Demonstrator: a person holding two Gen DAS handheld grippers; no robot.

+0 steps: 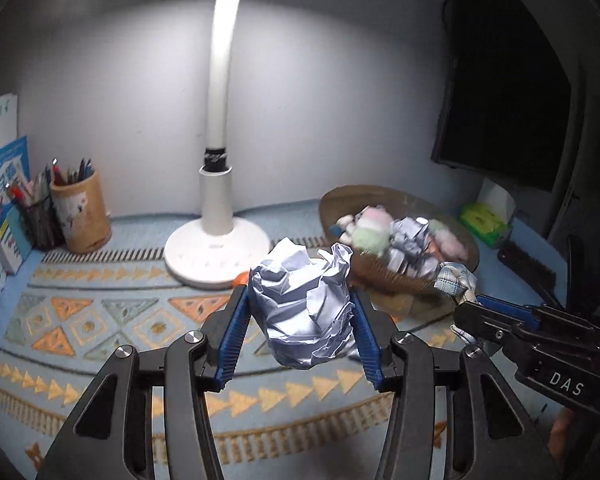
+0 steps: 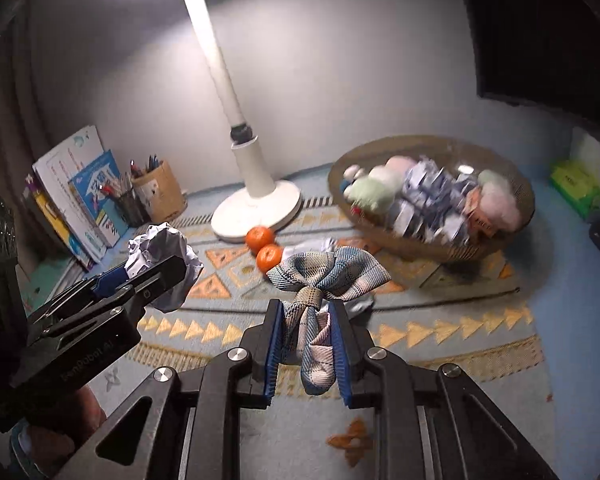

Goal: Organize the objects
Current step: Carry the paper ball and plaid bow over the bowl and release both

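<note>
My left gripper (image 1: 300, 300) is shut on a crumpled ball of white paper (image 1: 306, 308), held above the patterned mat. The same paper ball (image 2: 162, 256) shows at the left of the right wrist view, in the left gripper (image 2: 156, 276). My right gripper (image 2: 306, 312) is shut on a plaid fabric bow (image 2: 328, 272), whose loops fan out past the blue pads. In the left wrist view that bow (image 1: 456, 280) sticks out of the right gripper (image 1: 466, 308) at the right. A woven basket (image 2: 428, 244) holding plush toys and crumpled paper sits behind.
A white desk lamp (image 2: 256, 204) stands at the back centre, with two tangerines (image 2: 264, 248) in front of its base. Books (image 2: 84, 196) and pen holders (image 2: 156, 192) line the left wall. A green tissue pack (image 2: 576, 184) lies at the far right. Another crumpled paper (image 2: 312, 246) lies by the tangerines.
</note>
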